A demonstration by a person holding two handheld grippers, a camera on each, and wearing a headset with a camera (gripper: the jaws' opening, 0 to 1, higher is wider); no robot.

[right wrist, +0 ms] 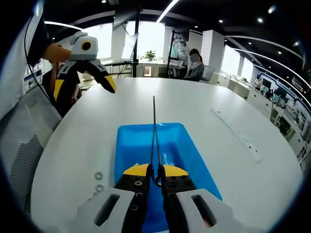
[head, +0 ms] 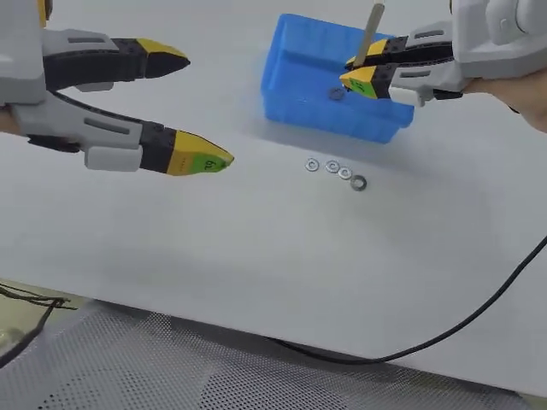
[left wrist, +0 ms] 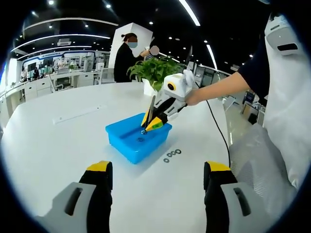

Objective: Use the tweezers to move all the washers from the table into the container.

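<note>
Your right tongs (head: 359, 75) are closed on the tweezers (head: 373, 26) and hang over the blue box (head: 325, 115), probably to drop a washer (head: 336, 94), which is seen inside. Four more washers (head: 333, 168) lie on the counter (head: 256, 256), just beside the box's near wall. Your left tongs (head: 205, 109) are wide open and empty, well apart, probably so the way is free. The green mark (head: 205, 162) on their tip is too blurred to read.

Tweezers (head: 373, 30): lower stretch hidden between the right gripper (head: 354, 73) jaws. Tip blurred; whether it holds a washer, cannot tell. Container (head: 295, 107) wall behind that gripper hidden. Washers (right wrist: 98, 175) left of its jaws: row cut off by the gripper body.
</note>
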